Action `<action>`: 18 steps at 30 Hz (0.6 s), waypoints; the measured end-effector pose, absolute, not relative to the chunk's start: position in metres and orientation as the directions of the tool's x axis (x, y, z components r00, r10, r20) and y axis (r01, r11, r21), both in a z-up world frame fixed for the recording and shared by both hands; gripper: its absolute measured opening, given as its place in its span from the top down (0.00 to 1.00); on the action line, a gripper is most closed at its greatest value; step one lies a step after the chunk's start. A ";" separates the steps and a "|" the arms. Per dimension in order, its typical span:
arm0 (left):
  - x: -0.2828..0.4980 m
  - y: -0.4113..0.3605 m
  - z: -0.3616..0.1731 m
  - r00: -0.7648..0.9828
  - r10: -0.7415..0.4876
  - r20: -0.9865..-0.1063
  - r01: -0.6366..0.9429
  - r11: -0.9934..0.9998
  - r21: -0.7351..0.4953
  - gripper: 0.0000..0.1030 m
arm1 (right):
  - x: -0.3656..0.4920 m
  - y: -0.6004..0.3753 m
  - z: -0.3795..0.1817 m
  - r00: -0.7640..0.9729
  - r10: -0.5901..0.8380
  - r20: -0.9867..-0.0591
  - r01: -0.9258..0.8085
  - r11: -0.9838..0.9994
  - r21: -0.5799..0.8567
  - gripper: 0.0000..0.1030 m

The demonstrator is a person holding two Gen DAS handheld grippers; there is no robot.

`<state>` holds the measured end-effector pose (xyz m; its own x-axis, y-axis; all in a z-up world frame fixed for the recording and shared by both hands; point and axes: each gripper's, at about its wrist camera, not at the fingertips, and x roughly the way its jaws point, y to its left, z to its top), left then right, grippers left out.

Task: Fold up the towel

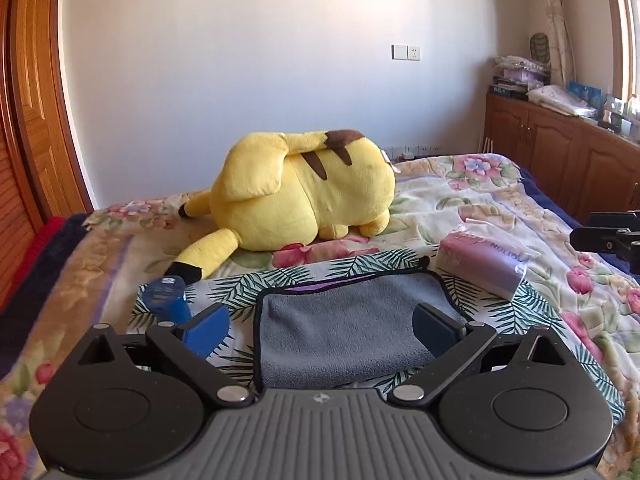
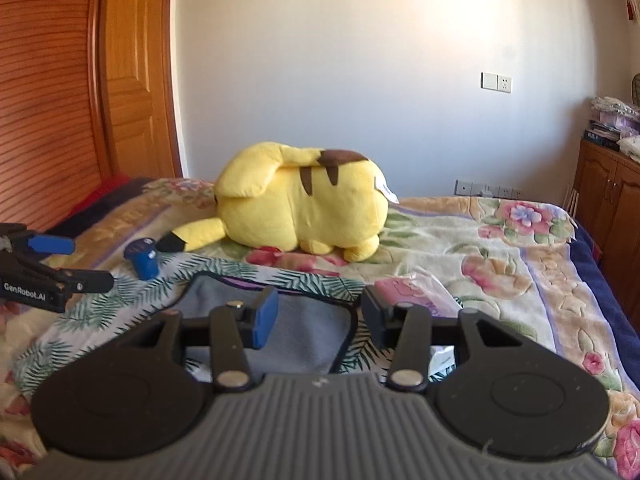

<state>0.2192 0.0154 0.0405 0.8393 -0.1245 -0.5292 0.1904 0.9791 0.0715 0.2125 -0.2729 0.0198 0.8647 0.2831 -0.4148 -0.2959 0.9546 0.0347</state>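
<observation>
left gripper [image 1: 320, 330] is spread wide and empty, right gripper [image 2: 318, 314] half spread and empty. both hover over the folded grey fleecy towel [image 1: 340, 330], a soft rectangle on a leaf-print cloth [image 1: 516, 312] on the floral bedspread [image 1: 500, 200], near a plush yellow pikachu [image 1: 304, 188].

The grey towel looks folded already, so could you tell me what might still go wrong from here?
1. The grey towel has an uneven far edge with a purple layer peeking out, so the fold may need redoing.
2. The blue bottle lies near its left edge and the pink packet near its right; a further pass by the left gripper or right gripper could knock them.
</observation>
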 end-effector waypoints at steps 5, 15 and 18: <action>0.201 0.017 0.052 0.843 -0.122 -0.523 0.187 0.980 0.074 0.18 | 0.199 -0.269 0.026 0.867 0.293 -0.404 -0.297 0.953 0.053 0.54; 0.161 0.009 0.074 0.854 -0.132 -0.503 0.199 0.977 0.080 0.16 | 0.175 -0.266 0.032 0.878 0.291 -0.381 -0.286 0.956 0.071 0.35; 0.149 0.005 0.078 0.864 -0.128 -0.487 0.192 0.978 0.082 0.16 | 0.165 -0.267 0.033 0.881 0.294 -0.370 -0.289 0.955 0.072 0.19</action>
<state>0.1488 0.0052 0.0778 0.8642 -0.1284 -0.4865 0.1916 0.9780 0.0822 0.1654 -0.2665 0.0325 0.8812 0.2944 -0.3698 -0.2887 0.9547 0.0720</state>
